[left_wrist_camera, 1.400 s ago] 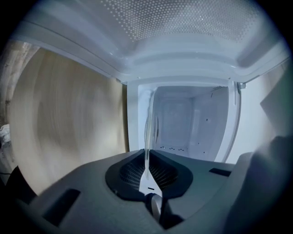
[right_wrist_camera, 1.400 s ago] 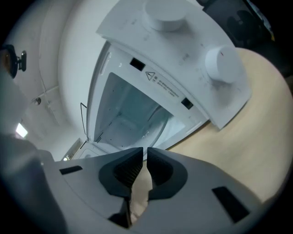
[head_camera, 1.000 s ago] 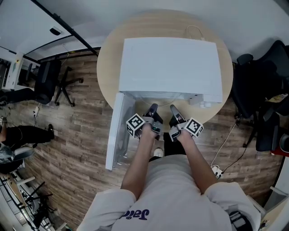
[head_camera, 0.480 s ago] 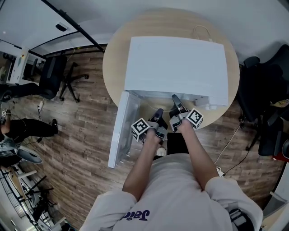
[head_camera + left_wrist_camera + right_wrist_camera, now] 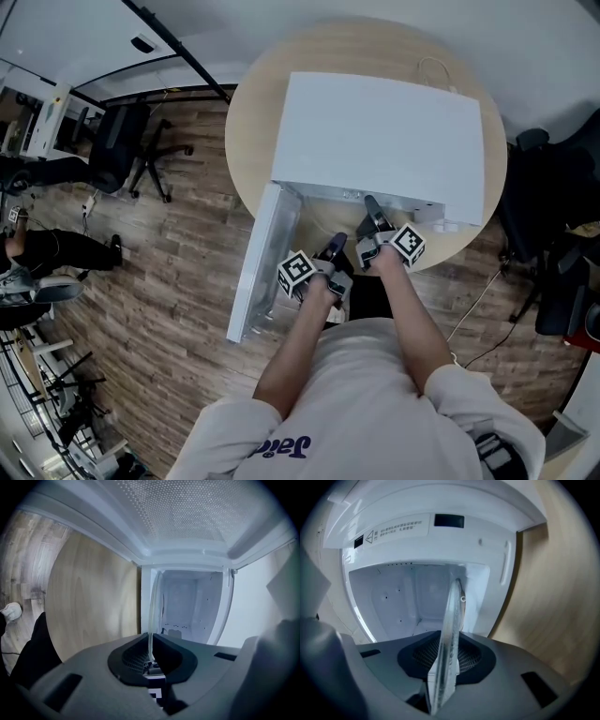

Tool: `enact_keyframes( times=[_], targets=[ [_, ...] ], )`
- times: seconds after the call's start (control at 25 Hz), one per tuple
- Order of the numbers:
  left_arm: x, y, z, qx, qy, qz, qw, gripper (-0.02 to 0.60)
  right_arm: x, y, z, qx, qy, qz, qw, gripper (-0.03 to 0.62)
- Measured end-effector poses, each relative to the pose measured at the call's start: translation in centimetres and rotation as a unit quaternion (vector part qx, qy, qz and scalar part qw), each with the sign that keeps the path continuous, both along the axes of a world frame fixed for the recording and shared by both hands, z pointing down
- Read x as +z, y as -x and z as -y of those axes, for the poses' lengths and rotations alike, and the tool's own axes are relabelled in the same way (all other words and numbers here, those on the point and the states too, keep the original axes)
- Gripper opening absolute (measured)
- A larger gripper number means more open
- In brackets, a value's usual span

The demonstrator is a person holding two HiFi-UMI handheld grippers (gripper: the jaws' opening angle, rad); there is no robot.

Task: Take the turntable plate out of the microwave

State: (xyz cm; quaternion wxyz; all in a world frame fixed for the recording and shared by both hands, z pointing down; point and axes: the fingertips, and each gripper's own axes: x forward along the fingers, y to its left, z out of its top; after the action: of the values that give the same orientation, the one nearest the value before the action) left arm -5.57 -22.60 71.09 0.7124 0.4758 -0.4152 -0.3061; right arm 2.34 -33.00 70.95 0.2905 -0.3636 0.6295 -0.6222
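The left gripper point(image 5: 335, 247) has its jaws pinched nearly together on the thin rim of the glass turntable plate point(image 5: 152, 611). The plate runs edge-on straight out ahead of them. The right gripper point(image 5: 371, 204) has the same turntable plate point(image 5: 452, 616) between its jaws, which have just been closing. From its own view the pads look to be pressing the thicker, ribbed part of the glass on both sides, though the contact is hard to be sure of through clear glass.

Ahead of both pairs of jaws the plate reaches towards the open cavity point(image 5: 403, 602) of the white microwave point(image 5: 384, 131). Its near part is already out in front of the opening and its far edge lies at the mouth. Past the right jaws a warning label point(image 5: 396, 529) sits on the frame over the cavity.

Beside the left jaws, on their outer side, the door point(image 5: 262, 262) is swung fully open. Its dotted screen point(image 5: 187, 508) fills the upper part of the left gripper view.

The microwave stands on a round wooden counter point(image 5: 248, 141), whose pale top shows to the outer side of each pair of jaws. Well beyond the counter is a plank floor point(image 5: 169, 281) with a black office chair point(image 5: 117, 155).
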Motion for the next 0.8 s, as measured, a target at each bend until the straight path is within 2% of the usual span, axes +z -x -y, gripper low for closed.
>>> enact_keyframes(
  times=[0.2, 0.36, 0.6, 0.8],
  targets=[
    [0.6, 0.0, -0.7, 0.007, 0.008, 0.008, 0.9999, 0.029, 1.8, -0.1, -0.8, 0.001, 0.053, 0.002, 0.999, 0.034],
    [0.9, -0.2, -1.4, 0.007, 0.014, 0.0, 0.9999, 0.029, 1.6, 0.0, -1.3, -0.008, 0.051, 0.001, 0.999, 0.032],
    [0.5, -0.3, -2.0, 0.026, -0.012, 0.008, 0.9996, 0.029, 1.5, -0.2, -2.2, 0.003, 0.067, 0.022, 0.998, 0.032],
    [0.1, -0.8, -2.7, 0.046, -0.037, -0.003, 0.9983, 0.029, 1.1, -1.0, -3.2, 0.015, 0.067, 0.029, 0.997, 0.032]
  ],
)
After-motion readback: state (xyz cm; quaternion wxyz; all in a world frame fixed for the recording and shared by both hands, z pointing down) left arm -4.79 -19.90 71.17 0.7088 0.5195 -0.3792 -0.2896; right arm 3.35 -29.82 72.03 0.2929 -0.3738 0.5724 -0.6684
